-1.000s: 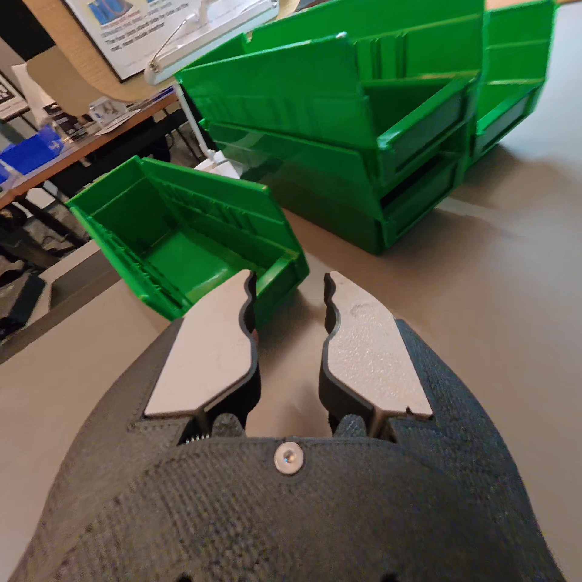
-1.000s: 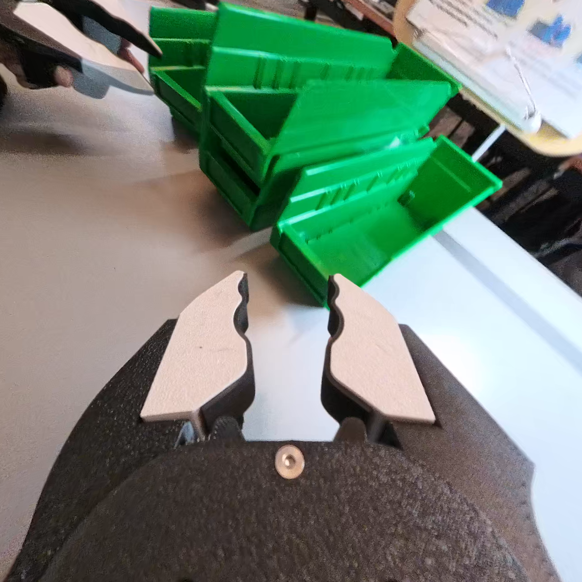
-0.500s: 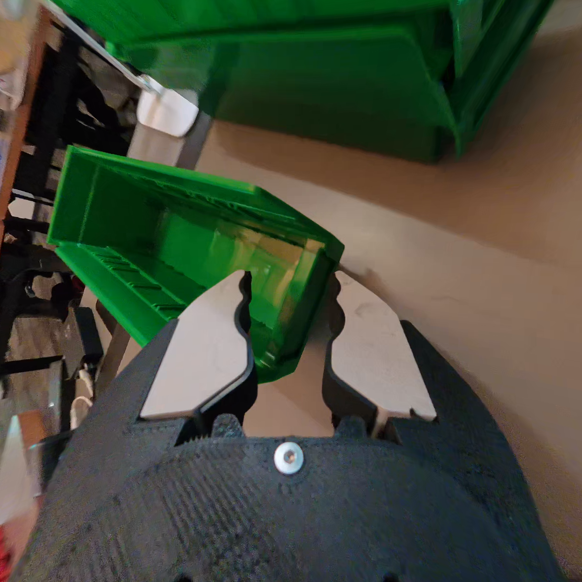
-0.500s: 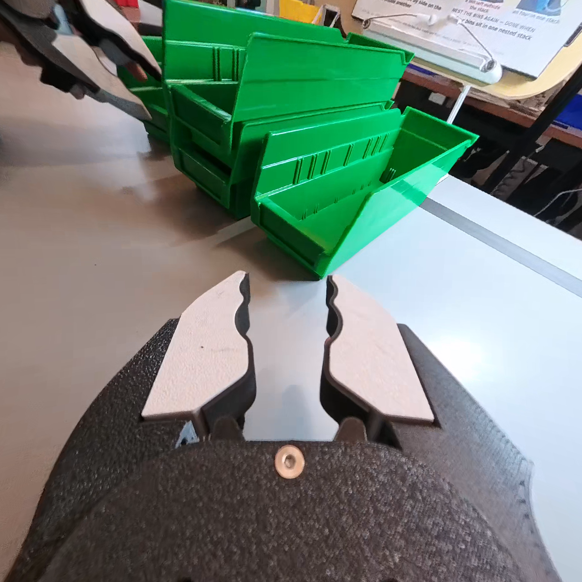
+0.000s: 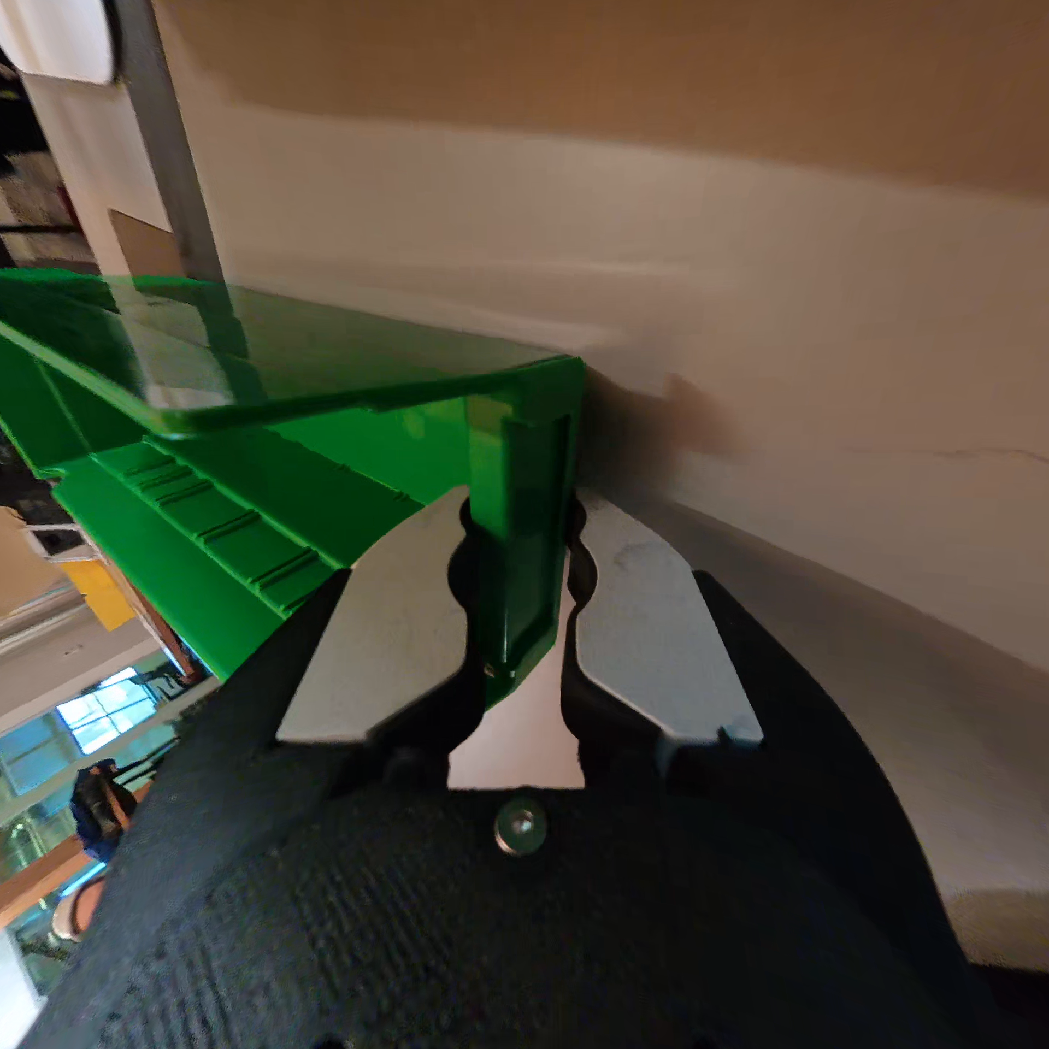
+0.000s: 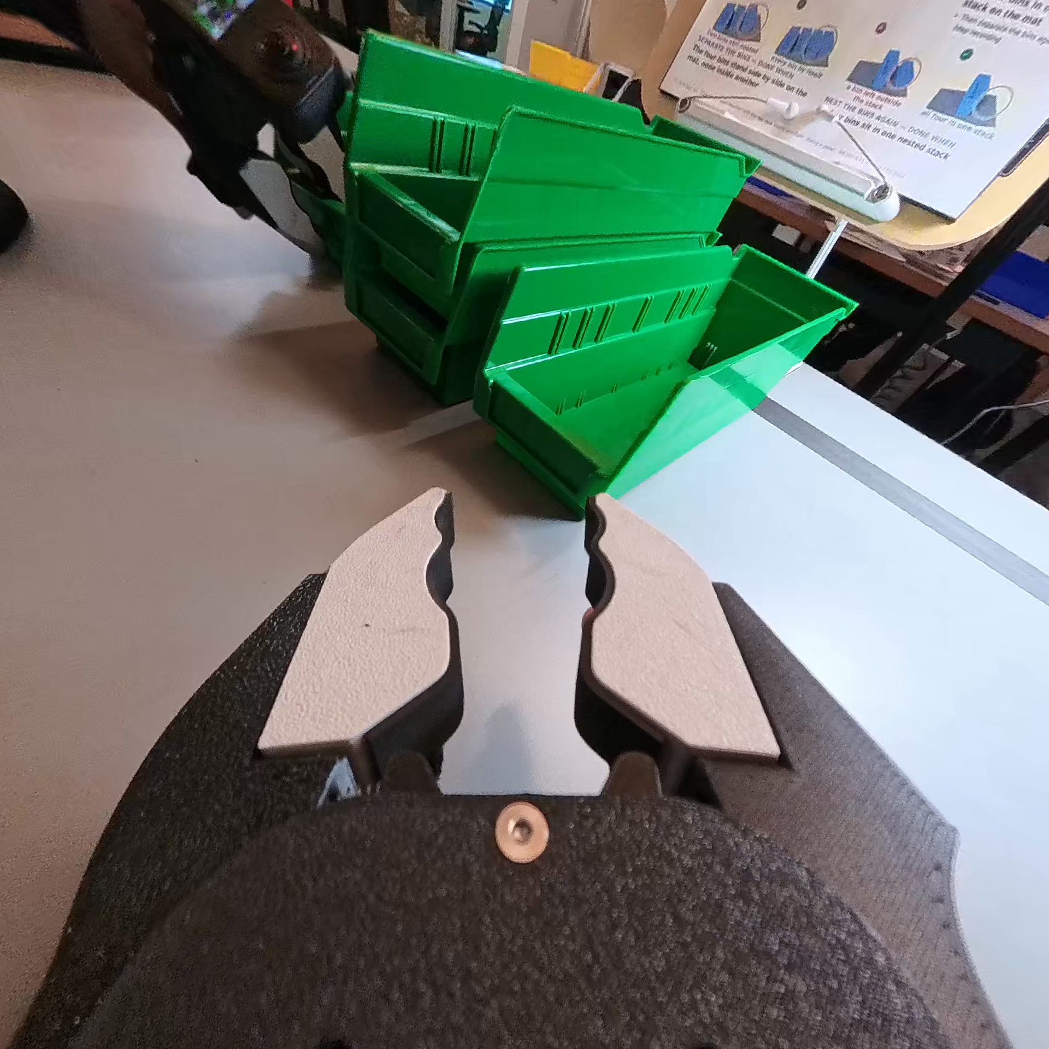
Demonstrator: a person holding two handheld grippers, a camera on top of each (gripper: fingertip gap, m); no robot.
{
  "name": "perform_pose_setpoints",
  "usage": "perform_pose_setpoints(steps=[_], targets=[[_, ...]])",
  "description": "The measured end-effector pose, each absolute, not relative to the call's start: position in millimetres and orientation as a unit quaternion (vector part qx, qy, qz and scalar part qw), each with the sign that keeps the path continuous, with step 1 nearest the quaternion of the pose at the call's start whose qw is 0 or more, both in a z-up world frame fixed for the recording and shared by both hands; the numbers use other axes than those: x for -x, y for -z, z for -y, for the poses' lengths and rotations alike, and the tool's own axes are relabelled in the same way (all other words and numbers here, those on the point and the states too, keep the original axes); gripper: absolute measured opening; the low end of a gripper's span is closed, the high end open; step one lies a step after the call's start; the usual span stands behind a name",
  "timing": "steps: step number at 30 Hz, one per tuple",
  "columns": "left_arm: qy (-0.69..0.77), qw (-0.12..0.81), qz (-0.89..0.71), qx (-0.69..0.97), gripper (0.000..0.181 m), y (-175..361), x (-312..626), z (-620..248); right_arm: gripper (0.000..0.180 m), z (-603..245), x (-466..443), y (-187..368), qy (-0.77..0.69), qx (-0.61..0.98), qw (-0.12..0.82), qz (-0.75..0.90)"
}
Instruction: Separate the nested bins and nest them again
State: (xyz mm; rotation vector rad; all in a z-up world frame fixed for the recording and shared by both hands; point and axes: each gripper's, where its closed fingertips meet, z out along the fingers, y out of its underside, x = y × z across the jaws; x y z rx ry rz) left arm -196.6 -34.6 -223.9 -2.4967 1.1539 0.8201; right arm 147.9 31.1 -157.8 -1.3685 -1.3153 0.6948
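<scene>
My left gripper (image 5: pixel 519 505) is shut on the front wall of a green bin (image 5: pixel 272 511), one finger inside and one outside. The view is rolled, so I cannot tell whether that bin is lifted. In the right wrist view the left gripper (image 6: pixel 278 193) shows far off at the top left, on a bin (image 6: pixel 321 218) behind a stack of nested green bins (image 6: pixel 511 227). A single green bin (image 6: pixel 596 408) sits in front of the stack, to its right. My right gripper (image 6: pixel 519 505) is open and empty above the table (image 6: pixel 170 454), just short of that bin's front corner.
A grey strip (image 6: pixel 908 499) runs along the table's right side, with the table's edge beyond it. A white clip lamp (image 6: pixel 794 164) and an instruction poster (image 6: pixel 851 74) stand behind the bins. Benches and a blue box (image 6: pixel 1022 278) lie farther back. About 35 centimeters separates my left fingertips from my right.
My left gripper has moved onto the bin's front wall and closed on it, and its view has rolled. My right gripper stays open and has shifted only slightly.
</scene>
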Motion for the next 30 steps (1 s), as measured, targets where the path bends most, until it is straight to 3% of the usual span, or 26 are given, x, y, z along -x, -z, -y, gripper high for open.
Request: perform_pose_setpoints(steps=[7, 19, 30], targets=[[-0.273, 0.197, -0.387, 0.858, 0.03, 188.4, 184.8, 56.0, 0.048, -26.7, -150.3, 146.2, -0.323, 0.57, 0.536, 0.533], [-0.324, 0.276, -0.421, 0.801, 0.029, 29.6, 118.1, 40.6, 0.055, -32.0, -153.1, 138.4, -0.325, 0.575, 0.549, 0.512], [-0.294, 0.221, -0.457, 0.81, 0.03, 48.4, 42.5, -9.7, 0.054, -31.1, -159.6, 130.9, -0.311, 0.562, 0.572, 0.51]])
